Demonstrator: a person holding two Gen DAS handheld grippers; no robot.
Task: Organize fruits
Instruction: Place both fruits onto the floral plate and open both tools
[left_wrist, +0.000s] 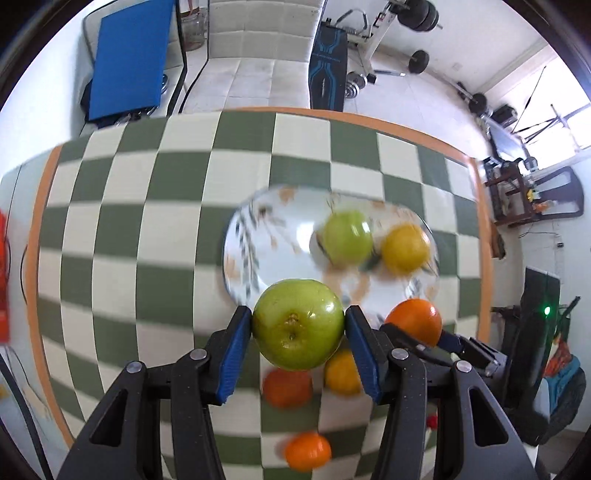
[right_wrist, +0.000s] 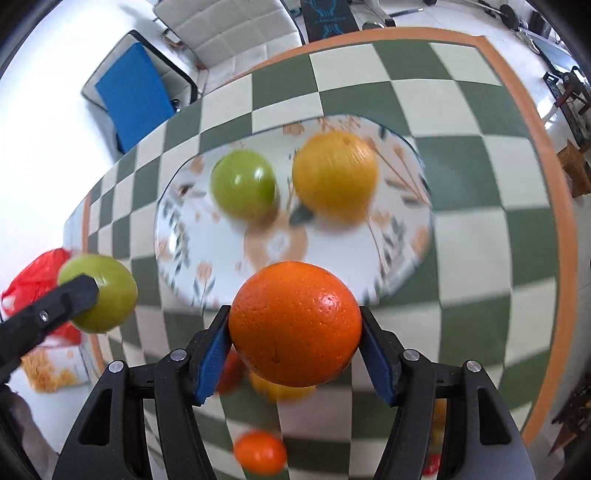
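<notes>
My left gripper (left_wrist: 298, 325) is shut on a green apple (left_wrist: 298, 324), held above the table near the front rim of a floral plate (left_wrist: 258, 243). My right gripper (right_wrist: 294, 325) is shut on an orange (right_wrist: 294, 323), also raised in front of the floral plate (right_wrist: 229, 251). On the plate lie a second green apple (right_wrist: 243, 182) and a yellow citrus fruit (right_wrist: 334, 173). The orange (left_wrist: 415, 319) shows in the left wrist view beside my apple. The held apple (right_wrist: 99, 293) shows at the left of the right wrist view.
Loose fruits lie on the green-and-cream checkered cloth (left_wrist: 147, 221) below the grippers: an orange one (left_wrist: 287, 387), a yellow one (left_wrist: 341, 373), and a small orange one (left_wrist: 308, 450). The table's orange border (right_wrist: 554, 184) marks its edge. A red bag (right_wrist: 33, 280) sits off the left edge.
</notes>
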